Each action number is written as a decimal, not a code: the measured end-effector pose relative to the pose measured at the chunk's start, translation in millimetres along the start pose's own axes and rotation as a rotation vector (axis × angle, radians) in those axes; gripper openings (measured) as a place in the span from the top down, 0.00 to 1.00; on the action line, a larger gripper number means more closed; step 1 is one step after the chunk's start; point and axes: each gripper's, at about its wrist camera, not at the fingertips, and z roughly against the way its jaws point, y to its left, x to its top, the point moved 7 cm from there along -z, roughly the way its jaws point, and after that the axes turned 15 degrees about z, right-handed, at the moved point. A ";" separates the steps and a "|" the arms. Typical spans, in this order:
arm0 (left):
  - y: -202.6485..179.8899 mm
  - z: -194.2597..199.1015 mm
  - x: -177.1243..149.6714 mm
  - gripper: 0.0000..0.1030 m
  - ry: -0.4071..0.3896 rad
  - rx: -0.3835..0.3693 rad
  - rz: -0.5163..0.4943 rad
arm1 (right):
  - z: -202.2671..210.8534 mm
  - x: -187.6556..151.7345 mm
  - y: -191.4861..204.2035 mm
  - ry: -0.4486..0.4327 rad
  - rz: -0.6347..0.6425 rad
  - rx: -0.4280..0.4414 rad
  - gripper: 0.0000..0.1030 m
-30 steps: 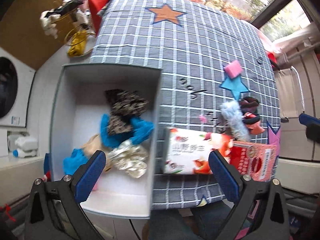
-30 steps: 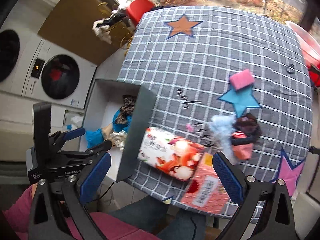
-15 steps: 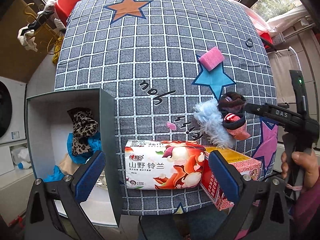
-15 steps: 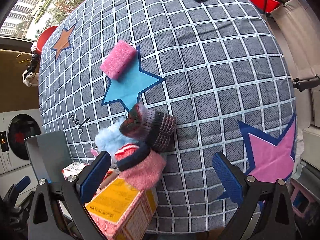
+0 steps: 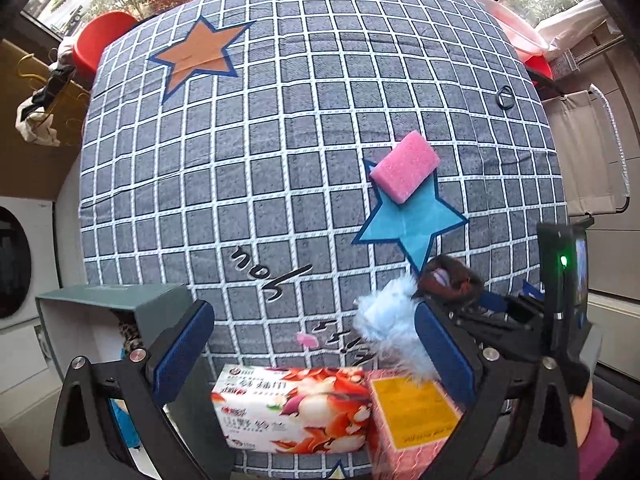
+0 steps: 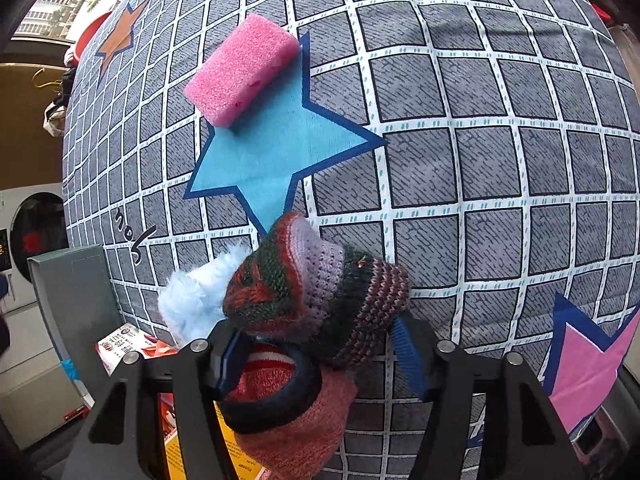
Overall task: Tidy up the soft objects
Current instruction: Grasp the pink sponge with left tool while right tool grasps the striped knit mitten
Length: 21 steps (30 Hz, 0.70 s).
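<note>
I see the desk (image 5: 248, 152) under a grey checked cloth with star patches, filling both views; at its left edge stands the grey open box (image 5: 120, 300), with a leopard-print cloth (image 5: 130, 330) just showing inside it in the left wrist view; along the near edge lie a tissue pack (image 5: 292, 408) printed with red and white fruit and, touching its right end, a pink carton with a yellow label (image 5: 408, 416).

My left claw (image 5: 312, 352) hangs released over that near edge, its blue pads wide apart and holding nothing; the tissue pack sits below and between them.

My right claw (image 6: 316, 356) is down at the pile of soft things near the blue star patch (image 6: 264, 152); its pads stand on either side of a striped knitted sock (image 6: 320, 288), close against the wool, but I cannot tell whether they are gripping it or only bracketing it; under that sock lies a pink sock with a dark cuff (image 6: 288, 412), and at its left, touching, a pale blue fluffy piece (image 6: 196, 296).

The pink sponge (image 6: 240, 68) rests apart from the pile, on the far tip of the blue star; a small black hair tie (image 5: 505, 98) lies well apart, towards the far right of the cloth.
</note>
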 end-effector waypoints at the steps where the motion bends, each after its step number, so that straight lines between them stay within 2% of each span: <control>1: -6.1 -8.1 5.9 0.05 0.025 -0.005 0.005 | 2.4 -1.5 -1.9 -0.012 -0.001 0.018 0.48; 4: -25.5 -32.1 20.2 0.05 0.112 -0.060 0.107 | 12.9 -7.8 -15.7 -0.050 -0.016 0.073 0.49; 7: -40.1 -54.9 34.2 0.05 0.187 -0.139 0.290 | 30.8 -12.9 -29.8 -0.091 -0.033 0.078 0.49; 10: -53.5 -68.5 47.9 0.05 0.178 -0.141 0.423 | 46.3 -17.6 -38.8 -0.120 -0.044 0.078 0.49; 21: -85.7 -101.0 78.3 0.05 0.117 -0.032 0.516 | 64.0 -43.0 -63.2 -0.132 -0.110 0.110 0.49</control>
